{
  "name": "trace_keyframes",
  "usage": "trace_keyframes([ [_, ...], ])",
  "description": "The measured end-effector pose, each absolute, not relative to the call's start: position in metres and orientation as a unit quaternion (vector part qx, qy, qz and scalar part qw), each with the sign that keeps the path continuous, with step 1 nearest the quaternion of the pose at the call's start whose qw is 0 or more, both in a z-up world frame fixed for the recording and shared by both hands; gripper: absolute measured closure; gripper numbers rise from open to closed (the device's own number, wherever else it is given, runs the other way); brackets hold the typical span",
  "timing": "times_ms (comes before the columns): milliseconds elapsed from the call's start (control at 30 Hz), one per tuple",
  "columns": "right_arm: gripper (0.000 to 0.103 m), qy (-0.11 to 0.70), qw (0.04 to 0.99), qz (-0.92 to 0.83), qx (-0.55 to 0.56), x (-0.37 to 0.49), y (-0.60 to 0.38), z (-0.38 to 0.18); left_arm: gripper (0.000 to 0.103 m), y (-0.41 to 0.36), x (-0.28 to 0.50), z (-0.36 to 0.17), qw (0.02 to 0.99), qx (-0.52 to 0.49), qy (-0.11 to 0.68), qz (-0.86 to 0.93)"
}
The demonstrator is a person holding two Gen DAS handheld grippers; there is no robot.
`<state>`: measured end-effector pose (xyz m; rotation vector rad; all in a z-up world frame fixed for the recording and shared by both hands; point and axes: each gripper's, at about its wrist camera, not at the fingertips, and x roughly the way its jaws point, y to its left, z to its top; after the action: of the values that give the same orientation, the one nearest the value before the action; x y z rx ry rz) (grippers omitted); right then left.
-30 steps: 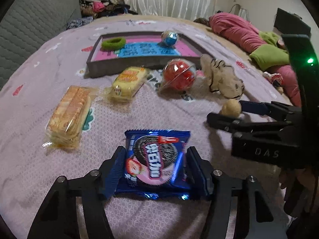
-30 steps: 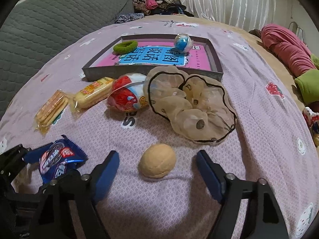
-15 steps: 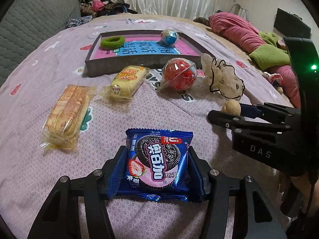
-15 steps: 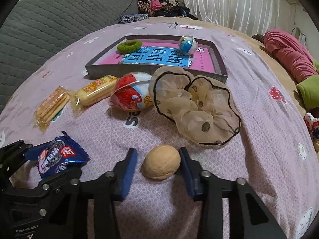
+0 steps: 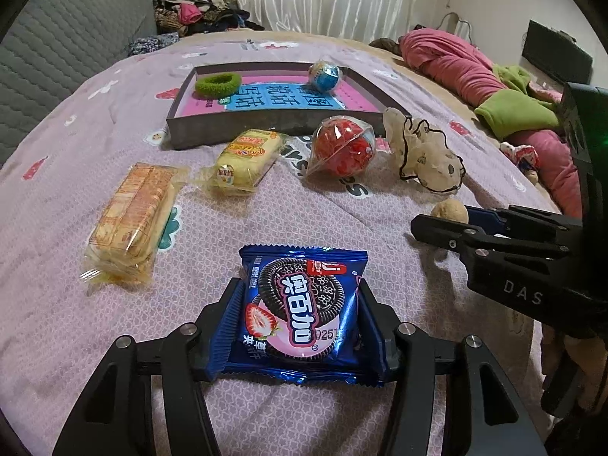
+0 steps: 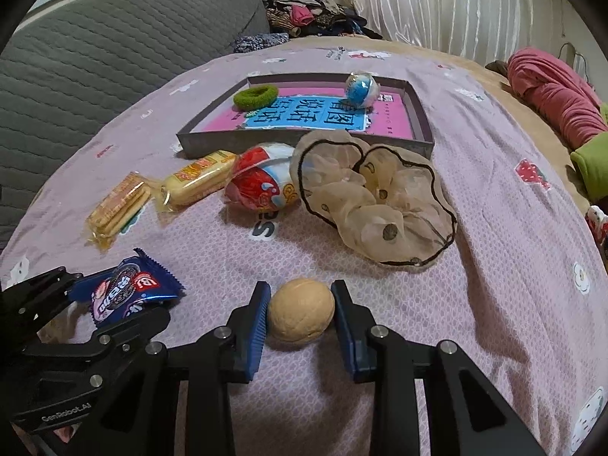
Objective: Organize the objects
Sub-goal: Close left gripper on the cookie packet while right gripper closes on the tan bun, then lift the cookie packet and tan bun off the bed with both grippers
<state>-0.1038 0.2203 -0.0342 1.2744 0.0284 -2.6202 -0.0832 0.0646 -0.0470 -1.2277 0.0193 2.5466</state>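
My left gripper (image 5: 300, 323) is shut on a blue Oreo packet (image 5: 304, 311) and holds it just above the bed; it also shows in the right wrist view (image 6: 125, 292). My right gripper (image 6: 300, 315) is shut on a tan walnut (image 6: 301, 315), which also shows in the left wrist view (image 5: 449, 211). A grey tray (image 6: 421, 114) at the back holds a green hair tie (image 6: 254, 97) and a blue ball (image 6: 361, 89).
On the purple bedspread lie a cracker pack (image 5: 133, 212), a yellow cake packet (image 5: 247, 159), a red capsule toy (image 5: 342, 150) and a beige scrunchie (image 6: 376, 193). A grey headboard (image 6: 95, 57) is left, pink bedding (image 5: 456, 60) right.
My right gripper closed around the walnut. My left gripper lifted the Oreo packet slightly, still gripped.
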Motion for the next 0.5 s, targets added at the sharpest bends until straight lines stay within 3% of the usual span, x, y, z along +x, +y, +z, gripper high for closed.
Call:
trace_keyframes([
  [500, 0.070, 0.017, 0.131, -0.905, 0.404, -0.092, 0.214, -0.011, 0.045, 0.054, -0.068, -0.024, 0.136, -0.401, 0.004, 0.906],
])
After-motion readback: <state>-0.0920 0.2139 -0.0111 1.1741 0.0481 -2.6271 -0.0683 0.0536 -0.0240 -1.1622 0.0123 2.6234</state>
